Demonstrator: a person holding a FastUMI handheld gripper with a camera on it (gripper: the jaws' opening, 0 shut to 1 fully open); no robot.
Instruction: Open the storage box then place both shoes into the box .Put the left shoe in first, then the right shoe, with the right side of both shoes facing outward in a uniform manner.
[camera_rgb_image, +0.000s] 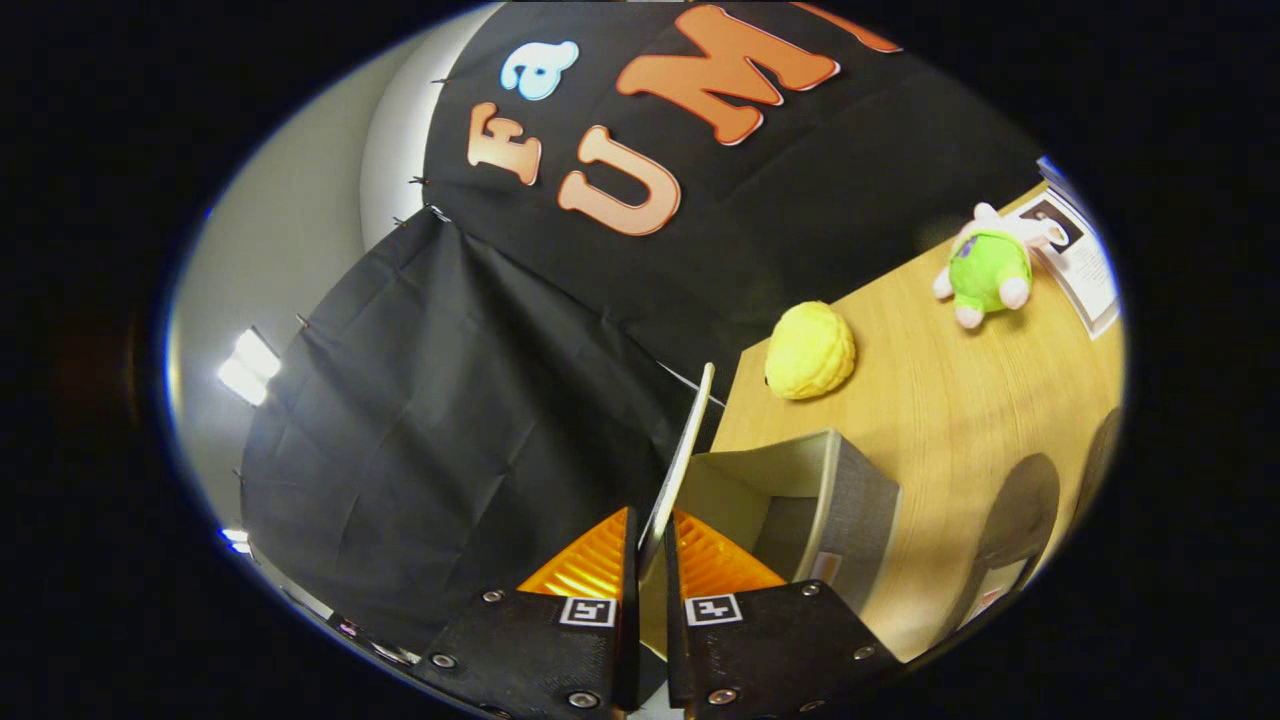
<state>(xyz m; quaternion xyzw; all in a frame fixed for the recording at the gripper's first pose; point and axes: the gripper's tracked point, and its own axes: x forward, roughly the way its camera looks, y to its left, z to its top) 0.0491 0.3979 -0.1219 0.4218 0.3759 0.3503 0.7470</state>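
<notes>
My gripper (650, 555) is shut on the thin lid (685, 450) of the storage box, both fingers pressing its edge. The lid stands swung up, seen edge-on, rising just ahead of the fingers. Beside it the grey fabric box (850, 500) lies open on the wooden table (960, 400), its pale inside showing and nothing visible in it. A dark grey shoe (1020, 510) sits on the table beyond the box, and part of a second one (1100, 450) shows further out. The whole view is tilted.
A yellow bumpy ball (810, 352) rests on the table past the box. Further on lies a green and pink plush toy (988, 265) beside a printed sheet (1085, 255). Black cloth walls the booth behind the table.
</notes>
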